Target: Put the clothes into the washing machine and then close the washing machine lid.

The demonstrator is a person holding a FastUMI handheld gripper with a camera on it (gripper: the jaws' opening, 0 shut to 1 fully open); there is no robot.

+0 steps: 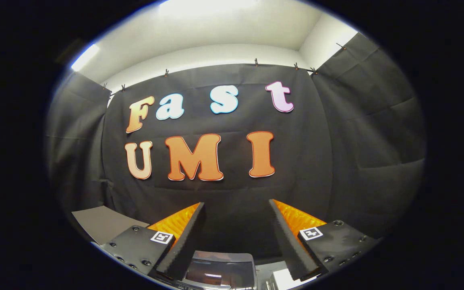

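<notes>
Gripper (236, 209) is spread wide with nothing in it, aimed at the black cloth booth wall (236, 193); below its fingers sits a grey washing machine's glossy dark lid (220, 272).

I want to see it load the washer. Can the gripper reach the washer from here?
Probably yes. The gripper is open and holds nothing, and the washer sits low between its fingers with nothing seen blocking it. It points at the wall, so it must tip down.
</notes>
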